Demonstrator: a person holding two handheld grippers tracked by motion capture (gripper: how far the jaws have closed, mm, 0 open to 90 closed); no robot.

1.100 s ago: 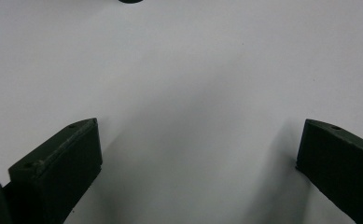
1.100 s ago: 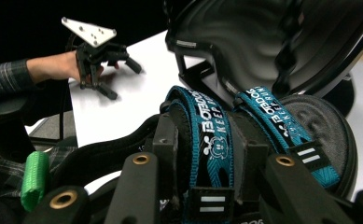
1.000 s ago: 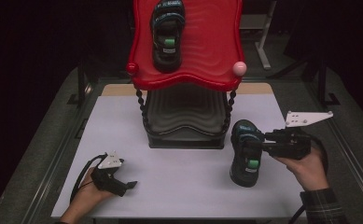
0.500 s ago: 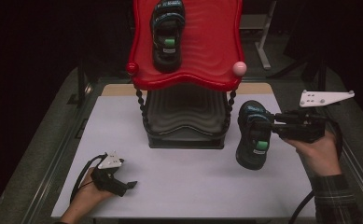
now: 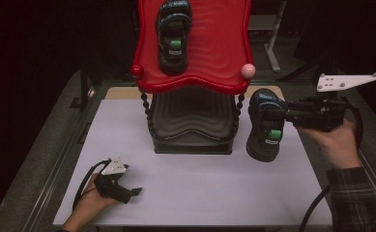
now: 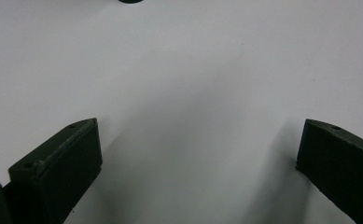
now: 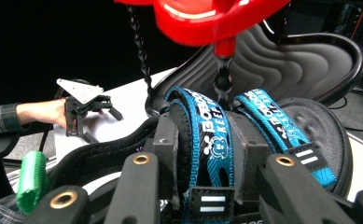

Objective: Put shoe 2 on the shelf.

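We are working at a white table that carries a two-tier shoe stand: a red wavy top shelf over a black lower shelf, joined by twisted black posts. One black-and-blue sandal already lies on the red shelf. Its mate, the second sandal, hangs clear of the table just beside the stand's right edge, below the pink knob. Our right gripper has its jaws pinched on the sandal's blue strap, which the right gripper view shows squeezed between them. Our left gripper rests low at the near left of the table, jaws spread wide over bare tabletop and holding nothing.

To do this step well, we judge we should raise the sandal above the red rim before moving inward, since the toe could catch the post. We probably want it beside its mate, though the free space there is hard to gauge
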